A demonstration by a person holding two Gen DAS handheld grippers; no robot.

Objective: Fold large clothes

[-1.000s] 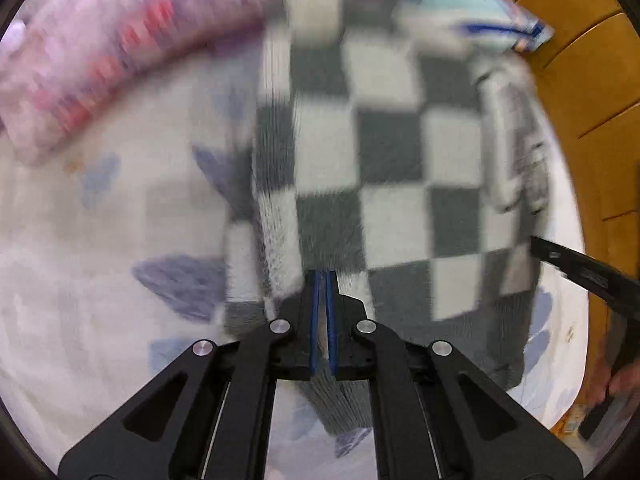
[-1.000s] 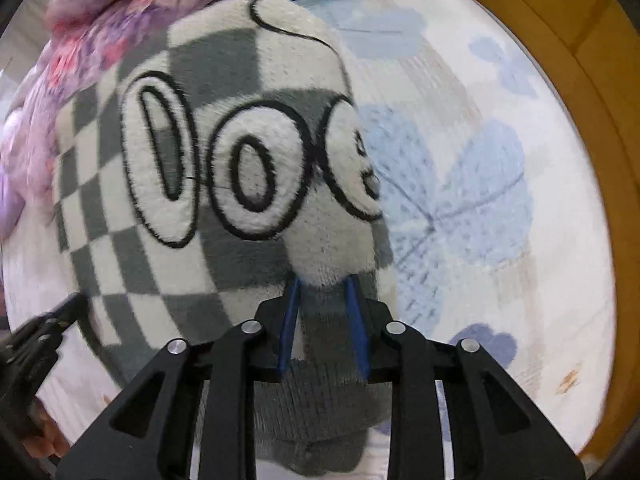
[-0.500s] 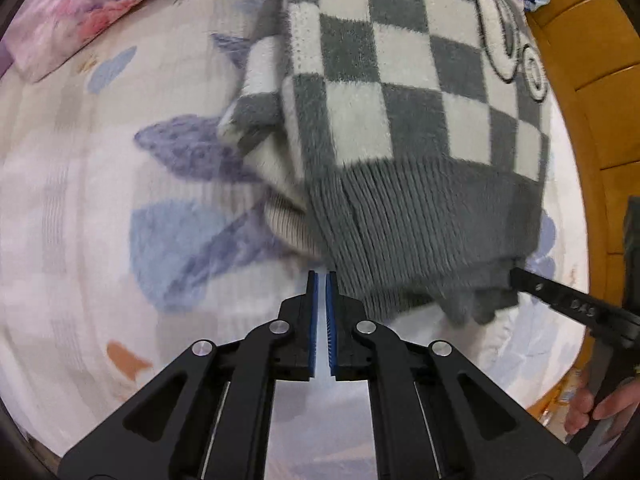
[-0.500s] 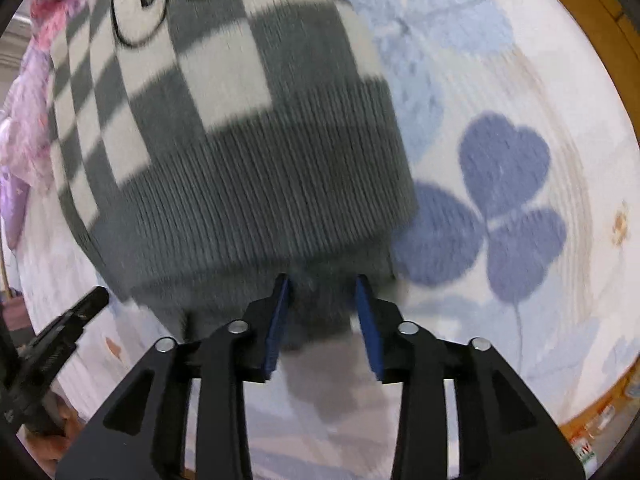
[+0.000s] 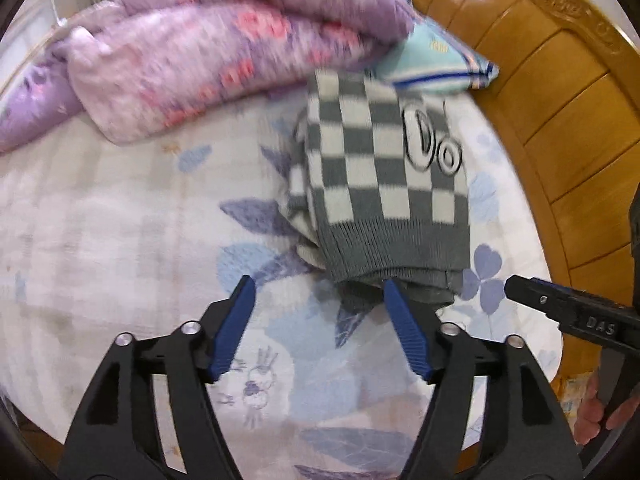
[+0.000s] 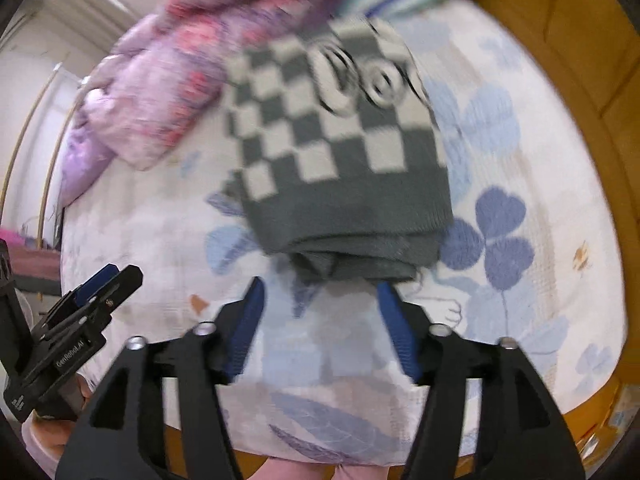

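A grey and white checkered knit sweater (image 5: 384,184) lies folded in a compact stack on the bed, its grey ribbed hem toward me; it also shows in the right wrist view (image 6: 336,148). My left gripper (image 5: 318,296) is open and empty, just short of the hem. My right gripper (image 6: 320,292) is open and empty, also just short of the hem. The right gripper shows at the right edge of the left wrist view (image 5: 568,312); the left gripper shows at the lower left of the right wrist view (image 6: 80,312).
A white bedsheet with blue clover and leaf prints (image 5: 120,220) covers the bed. A pink and purple floral quilt (image 5: 208,56) is heaped at the back. A light blue pillow (image 5: 436,64) lies behind the sweater. A wooden headboard (image 5: 560,92) runs along the right.
Both grippers have let go of the sweater, opened wide and pulled back from it. The sweater now lies folded on the bed, farther away in both views.
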